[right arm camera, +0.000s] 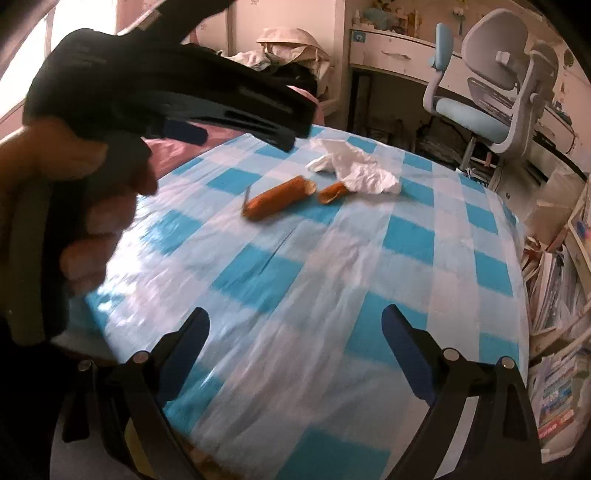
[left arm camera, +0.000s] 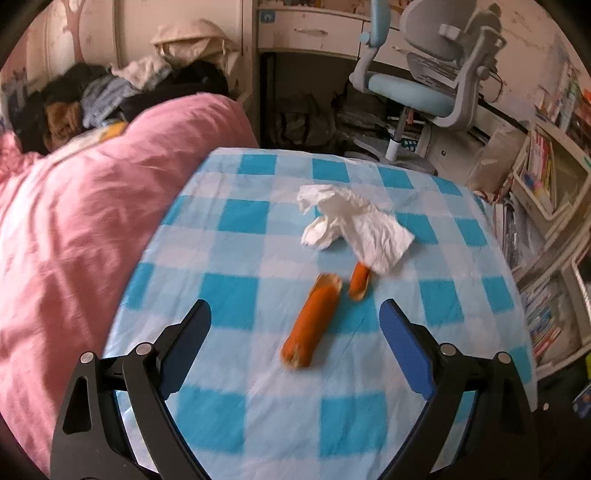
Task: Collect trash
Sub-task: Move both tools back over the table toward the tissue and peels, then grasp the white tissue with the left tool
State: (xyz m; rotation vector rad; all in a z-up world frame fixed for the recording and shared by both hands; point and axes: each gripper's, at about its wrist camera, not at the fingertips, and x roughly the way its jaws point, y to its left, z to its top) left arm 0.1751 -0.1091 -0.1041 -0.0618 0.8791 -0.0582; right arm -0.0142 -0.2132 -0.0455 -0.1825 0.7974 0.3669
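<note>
A long orange sausage-like wrapper (left arm camera: 310,321) (right arm camera: 277,199) lies on the blue-and-white checked tablecloth (left arm camera: 240,240) (right arm camera: 369,258). A short orange piece (left arm camera: 360,282) (right arm camera: 332,192) rests just beyond it, its far end tucked under a crumpled white tissue (left arm camera: 351,221) (right arm camera: 354,170). My left gripper (left arm camera: 295,308) is open, hovering over the near end of the long wrapper, which lies between its fingers. My right gripper (right arm camera: 295,314) is open with nothing in it over the near part of the table. In the right wrist view, a hand (right arm camera: 92,177) holds the left gripper at upper left.
Pink bedding (left arm camera: 92,221) presses against the table's left edge, with piled clothes (left arm camera: 110,92) behind it. Past the far edge stand a blue-and-grey desk chair (left arm camera: 417,81) (right arm camera: 491,92) and a desk with drawers (left arm camera: 306,33). Bookshelves (left arm camera: 546,177) crowd the right side.
</note>
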